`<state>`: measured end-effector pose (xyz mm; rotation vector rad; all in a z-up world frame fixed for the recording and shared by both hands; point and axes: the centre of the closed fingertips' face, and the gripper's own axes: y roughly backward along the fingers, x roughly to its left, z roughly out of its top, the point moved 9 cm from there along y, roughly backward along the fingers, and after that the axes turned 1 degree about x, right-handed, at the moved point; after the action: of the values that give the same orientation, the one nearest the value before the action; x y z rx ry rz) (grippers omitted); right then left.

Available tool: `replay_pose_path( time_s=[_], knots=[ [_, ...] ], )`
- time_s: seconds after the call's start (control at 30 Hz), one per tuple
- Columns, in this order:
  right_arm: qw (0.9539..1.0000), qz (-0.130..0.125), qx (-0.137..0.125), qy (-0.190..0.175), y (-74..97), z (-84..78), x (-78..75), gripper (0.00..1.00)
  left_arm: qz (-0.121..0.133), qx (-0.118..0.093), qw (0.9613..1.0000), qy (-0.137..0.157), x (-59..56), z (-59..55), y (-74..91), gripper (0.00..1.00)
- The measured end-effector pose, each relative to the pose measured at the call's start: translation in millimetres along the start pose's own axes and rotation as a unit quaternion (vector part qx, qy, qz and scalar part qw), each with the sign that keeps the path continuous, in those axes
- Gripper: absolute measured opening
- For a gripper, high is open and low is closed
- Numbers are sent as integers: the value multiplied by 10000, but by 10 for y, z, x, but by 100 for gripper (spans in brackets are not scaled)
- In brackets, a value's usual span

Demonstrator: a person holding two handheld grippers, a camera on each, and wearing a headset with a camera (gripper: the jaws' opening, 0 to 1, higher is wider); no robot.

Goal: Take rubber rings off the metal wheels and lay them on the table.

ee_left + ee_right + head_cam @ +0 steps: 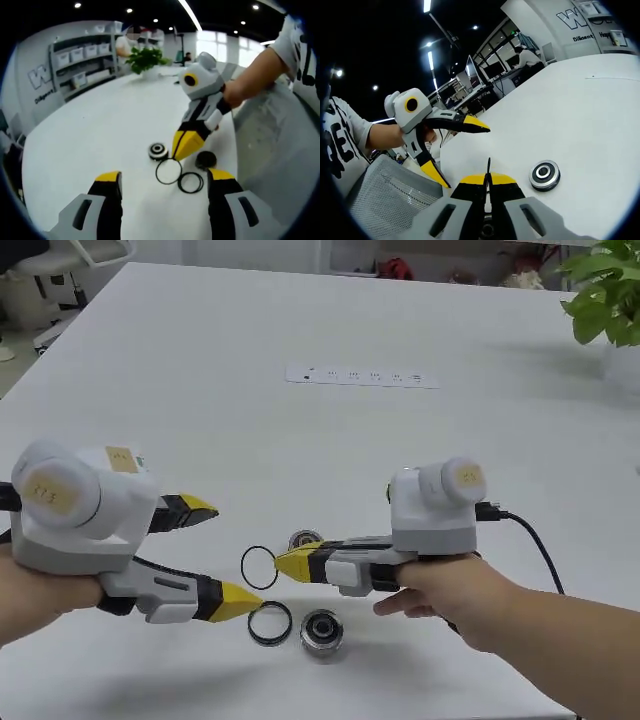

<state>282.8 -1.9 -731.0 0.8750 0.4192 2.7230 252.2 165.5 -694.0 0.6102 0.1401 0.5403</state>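
The right gripper (285, 562) has its fingers pressed together on a thin rubber ring (258, 567). It is pinched at its edge, so the loop reaches out past the tips toward the left gripper (218, 555). In the right gripper view the ring shows as a thin line standing edge-on between the tips. Whether its low side touches the bench (420, 450) I cannot tell. Take the near wheel (321, 630) as the mark. The held ring is beyond it and to its left, a second ring (270, 623) lies flat just to its left, and the far wheel (303, 540) sits beyond it, behind the right gripper's tips. The left gripper hovers left of the near wheel, fingers wide apart and empty, its lower tip just beside the second ring. By my judgement, laying the held ring down needs only a short drop onto bare bench beyond the second ring.
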Motion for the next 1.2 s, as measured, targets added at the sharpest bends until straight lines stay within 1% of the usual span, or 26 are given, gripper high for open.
replay_pose_path(
  time_s=[0.27,0.57,0.8,1.2],
  knots=[
    [9997,166,172,-23,-20,-61,51,0,-59,34,10000,-28,-55,-40,4,70],
    [9990,282,347,-39,-27,-121,80,0,-80,52,9999,-30,-99,-76,28,71],
    [9983,379,429,-87,-25,-143,105,0,-119,156,9997,-153,-157,-119,25,71],
    [9964,480,680,-137,-32,-216,111,0,-137,186,9996,-145,-155,-142,30,70]
  ],
)
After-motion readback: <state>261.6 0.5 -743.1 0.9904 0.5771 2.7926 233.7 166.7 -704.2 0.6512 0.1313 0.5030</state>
